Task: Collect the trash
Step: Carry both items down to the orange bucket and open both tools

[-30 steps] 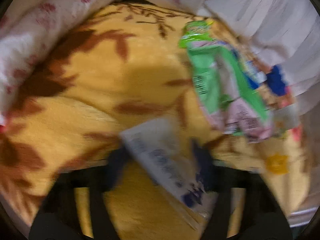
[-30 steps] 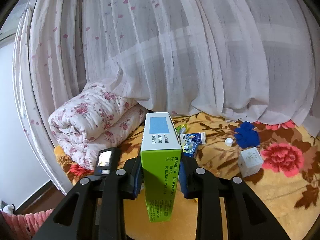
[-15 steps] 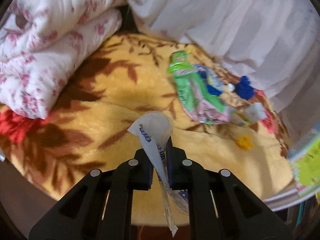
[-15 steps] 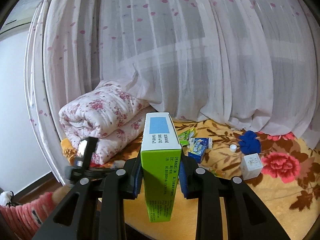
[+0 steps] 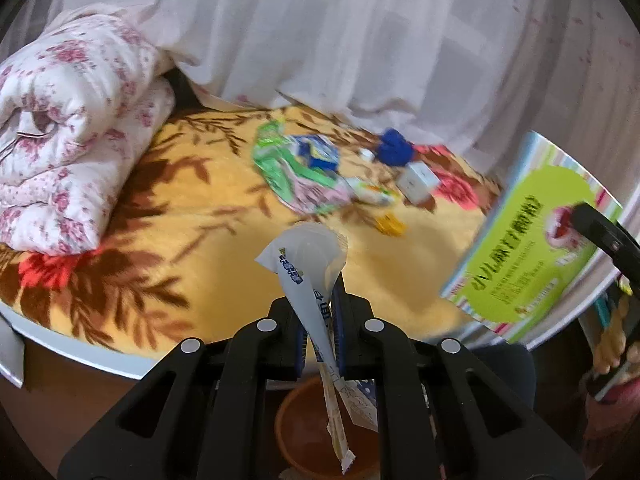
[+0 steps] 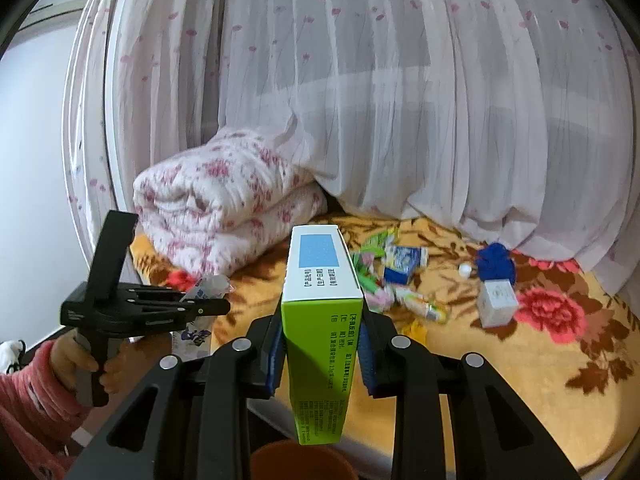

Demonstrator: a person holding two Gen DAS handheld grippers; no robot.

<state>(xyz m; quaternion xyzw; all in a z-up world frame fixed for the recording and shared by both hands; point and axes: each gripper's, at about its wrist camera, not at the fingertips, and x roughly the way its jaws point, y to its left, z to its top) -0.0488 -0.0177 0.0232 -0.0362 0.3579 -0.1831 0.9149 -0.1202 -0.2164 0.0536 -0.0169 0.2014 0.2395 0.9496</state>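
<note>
My left gripper (image 5: 318, 312) is shut on a white and blue plastic wrapper (image 5: 308, 264) and holds it off the bed edge, above an orange-brown bin (image 5: 316, 436). My right gripper (image 6: 320, 340) is shut on a green and white carton (image 6: 320, 320), held upright over the same bin (image 6: 304, 462). The carton also shows at the right of the left wrist view (image 5: 532, 248). The left gripper shows in the right wrist view (image 6: 216, 307) at the left. More trash lies on the yellow floral blanket (image 5: 400, 264): a green wrapper (image 5: 288, 172), a blue box (image 6: 402, 266), a small white box (image 6: 496, 302).
A folded floral quilt (image 5: 68, 128) lies at the bed's left end. A white sheer curtain (image 6: 400, 100) hangs behind the bed. A blue cloth (image 6: 496, 264) and a small white cap (image 6: 464, 269) lie near the curtain. A white bed rim (image 5: 80, 344) runs below the blanket.
My left gripper closed on the wrapper, lifted it off the blanket and pulled back past the bed edge over the bin. My right gripper kept hold of the carton and drew back slightly.
</note>
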